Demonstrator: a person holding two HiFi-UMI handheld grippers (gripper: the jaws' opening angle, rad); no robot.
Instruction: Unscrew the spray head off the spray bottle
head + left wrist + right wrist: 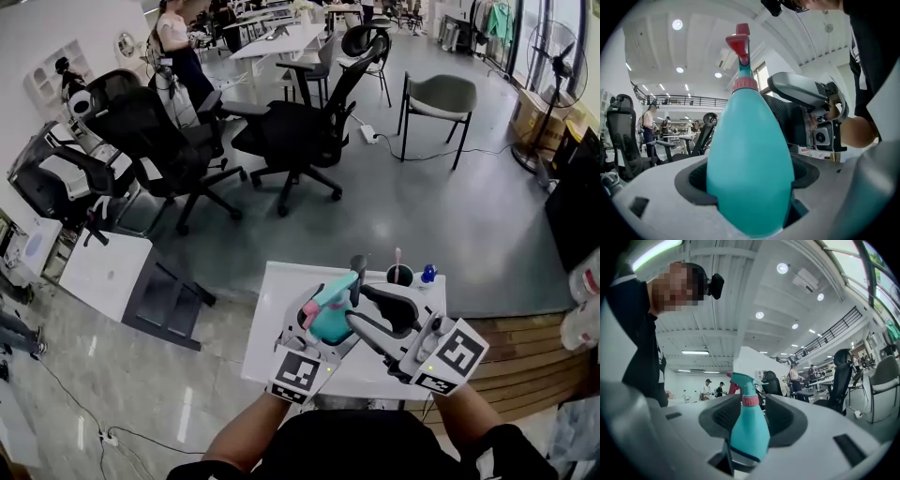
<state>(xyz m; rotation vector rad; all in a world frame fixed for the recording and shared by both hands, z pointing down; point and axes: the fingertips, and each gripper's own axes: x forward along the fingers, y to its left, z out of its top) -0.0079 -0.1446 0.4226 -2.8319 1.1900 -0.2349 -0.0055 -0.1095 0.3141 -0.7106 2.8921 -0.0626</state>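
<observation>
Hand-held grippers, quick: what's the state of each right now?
Left hand-held gripper: closed on the spray bottle.
Right hand-held gripper: open, the spray bottle between its jaws but not gripped.

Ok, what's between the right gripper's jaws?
The spray bottle, with gaps to both pads; the left gripper holds its body. The right gripper view shows it.

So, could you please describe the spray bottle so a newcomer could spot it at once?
Find the small white table before the person; just above it, the left gripper clamps the spray bottle. It is teal and drop-shaped with a pink collar, unlike the dark cup and small blue item at the table's far edge.
</observation>
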